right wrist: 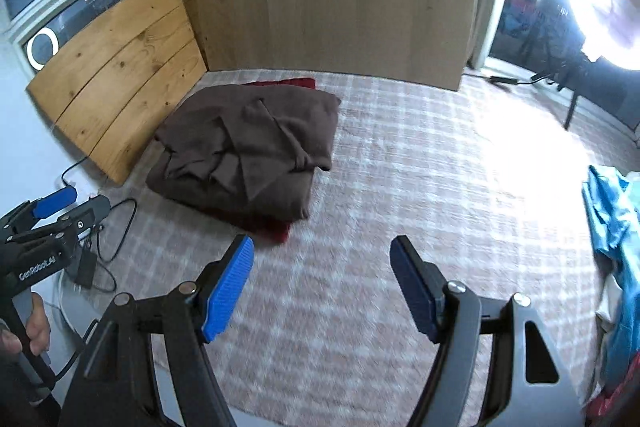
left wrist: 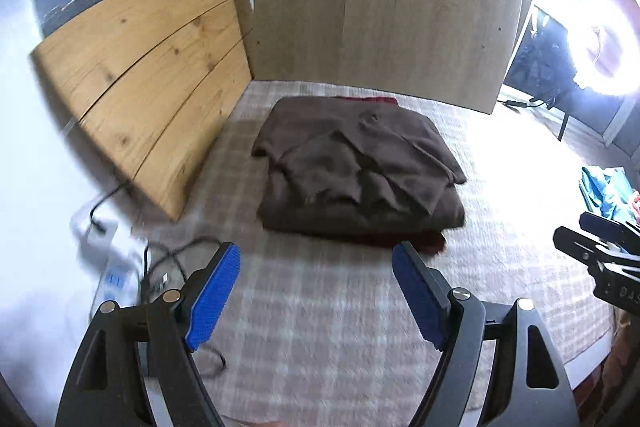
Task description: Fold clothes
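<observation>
Clearly both claws are released and hold nothing: the left claw and right claw hover over the pale plaid-checked bed cover. The folded brown soft-knit garment lies near the pine headboard, stacked on a dark red cloth. It looks limp, light and floppy; I would pinch it at a doubled edge or corner, since single layers would slide apart.

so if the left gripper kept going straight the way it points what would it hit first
Most likely the bare pink checked rug: the open left gripper points down at it, short of the folded brown garment. Depth is uncertain, so it might reach the garment's near edge.
</observation>
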Action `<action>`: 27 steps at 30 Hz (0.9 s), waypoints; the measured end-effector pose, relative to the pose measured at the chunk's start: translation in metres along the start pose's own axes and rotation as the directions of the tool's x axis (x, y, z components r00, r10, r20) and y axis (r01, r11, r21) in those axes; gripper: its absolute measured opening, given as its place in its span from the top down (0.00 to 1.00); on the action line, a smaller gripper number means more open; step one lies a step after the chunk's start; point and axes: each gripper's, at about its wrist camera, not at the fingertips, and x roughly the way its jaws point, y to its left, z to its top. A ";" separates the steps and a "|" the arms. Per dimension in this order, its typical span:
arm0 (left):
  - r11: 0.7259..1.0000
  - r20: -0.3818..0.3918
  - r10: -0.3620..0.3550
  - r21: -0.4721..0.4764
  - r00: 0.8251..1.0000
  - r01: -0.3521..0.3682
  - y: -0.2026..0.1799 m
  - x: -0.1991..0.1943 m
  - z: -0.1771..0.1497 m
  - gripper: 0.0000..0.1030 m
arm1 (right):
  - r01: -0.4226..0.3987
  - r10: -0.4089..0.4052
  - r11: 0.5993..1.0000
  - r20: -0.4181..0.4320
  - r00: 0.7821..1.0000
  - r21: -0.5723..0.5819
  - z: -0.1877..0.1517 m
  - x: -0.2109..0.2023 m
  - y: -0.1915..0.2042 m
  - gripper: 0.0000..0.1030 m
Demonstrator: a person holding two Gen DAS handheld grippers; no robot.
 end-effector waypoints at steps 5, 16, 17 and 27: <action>0.999 0.013 -0.002 -0.038 1.000 0.003 -0.018 -0.035 -0.031 0.25 | 0.015 -0.013 0.999 0.054 0.998 -0.032 -0.030 -0.041 -0.016 0.32; 0.998 0.059 -0.011 -0.054 0.998 0.014 -0.083 -0.115 -0.088 0.25 | -0.018 0.023 0.999 0.093 0.995 -0.050 -0.092 -0.101 -0.059 0.32; 0.998 0.063 -0.012 -0.053 0.998 0.015 -0.087 -0.120 -0.091 0.25 | -0.021 0.026 0.998 0.092 0.995 -0.052 -0.097 -0.105 -0.062 0.32; 0.998 0.089 -0.057 -0.029 0.994 0.060 -0.122 -0.154 -0.119 0.25 | -0.030 0.037 0.998 0.113 0.993 -0.060 -0.128 -0.133 -0.082 0.32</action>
